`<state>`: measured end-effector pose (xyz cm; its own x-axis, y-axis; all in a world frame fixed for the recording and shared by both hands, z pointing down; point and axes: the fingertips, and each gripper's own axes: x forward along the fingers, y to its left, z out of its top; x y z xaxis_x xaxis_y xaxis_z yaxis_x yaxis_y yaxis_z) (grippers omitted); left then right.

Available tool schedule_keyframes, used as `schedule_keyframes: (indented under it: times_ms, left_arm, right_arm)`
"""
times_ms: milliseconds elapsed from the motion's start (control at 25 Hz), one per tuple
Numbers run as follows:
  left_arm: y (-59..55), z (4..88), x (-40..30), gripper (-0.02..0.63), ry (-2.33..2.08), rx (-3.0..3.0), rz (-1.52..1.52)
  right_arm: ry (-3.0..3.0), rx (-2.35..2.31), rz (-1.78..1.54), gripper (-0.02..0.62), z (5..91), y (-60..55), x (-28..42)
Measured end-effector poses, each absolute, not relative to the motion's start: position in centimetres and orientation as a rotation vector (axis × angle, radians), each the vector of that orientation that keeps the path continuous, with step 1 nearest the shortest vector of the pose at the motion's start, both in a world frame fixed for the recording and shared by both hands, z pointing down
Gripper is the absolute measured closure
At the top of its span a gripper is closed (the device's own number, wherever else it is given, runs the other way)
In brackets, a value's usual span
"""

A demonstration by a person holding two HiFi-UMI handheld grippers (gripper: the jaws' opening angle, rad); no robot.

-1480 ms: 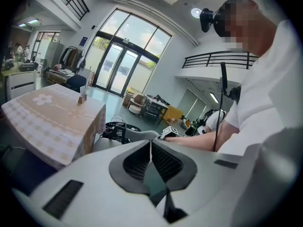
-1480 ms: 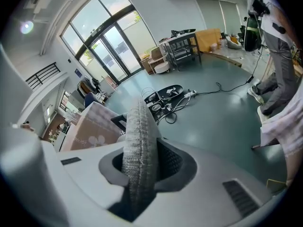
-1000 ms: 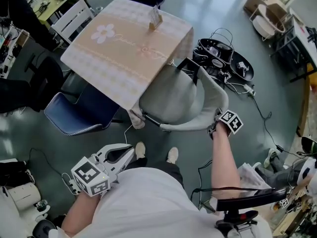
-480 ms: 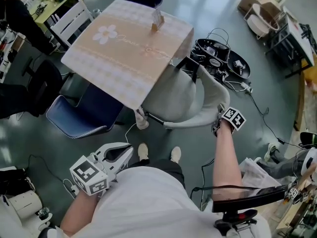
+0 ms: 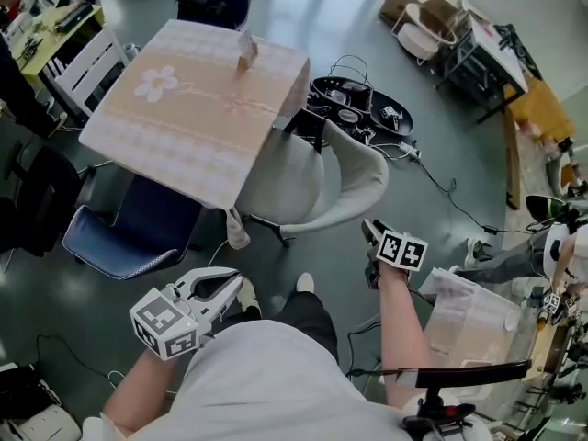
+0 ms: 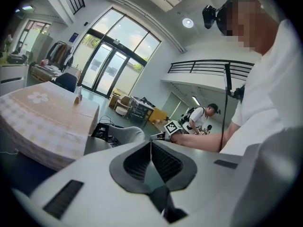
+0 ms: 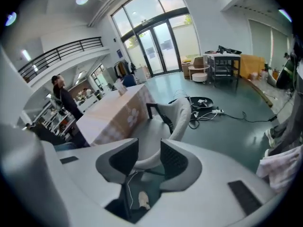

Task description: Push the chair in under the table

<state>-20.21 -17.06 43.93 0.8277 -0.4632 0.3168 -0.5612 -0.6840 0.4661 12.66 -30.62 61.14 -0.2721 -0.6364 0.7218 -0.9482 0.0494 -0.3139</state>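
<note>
The grey shell chair stands with its seat partly under the table, which wears a beige flowered cloth. My right gripper hovers clear of the backrest, nearer to me. Its jaws are apart and closing, and nothing is between them. In the right gripper view the chair and table show beyond the right gripper. My left gripper hangs low at my left side, shut on nothing. In the left gripper view its pads meet at the left gripper, with the chair behind.
A blue chair sits under the table's near left side and a white slatted chair at its far left. A black tray with cables lies on the floor behind the grey chair. A small stand rests on the table.
My right gripper has come off the chair's backrest edge, opened, and drawn back toward me and upward. The left gripper has shifted only slightly.
</note>
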Motion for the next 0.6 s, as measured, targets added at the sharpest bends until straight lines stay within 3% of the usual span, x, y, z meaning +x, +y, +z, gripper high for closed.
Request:
schedule_keyframes:
  times_ms: [200,440,600]
  left_arm:
    - [-15.7,45.7,-18.0,0.592,-0.661,2.481,0.311]
    - [-14.8,46.3,-16.9,0.594,-0.697,2.531,0.407]
    - [-11.6,45.5,-13.6,0.594,-0.671,2.566,0.409]
  right_arm:
    - [-2.071,1.258,0.958,0.566,58.2,-21.2,6.0]
    - [-2.176,1.008,0.781,0.577,54.9,-13.9,0.6]
    - [-2.284,1.077,0.723,0.58,51.1,-10.1,2.0]
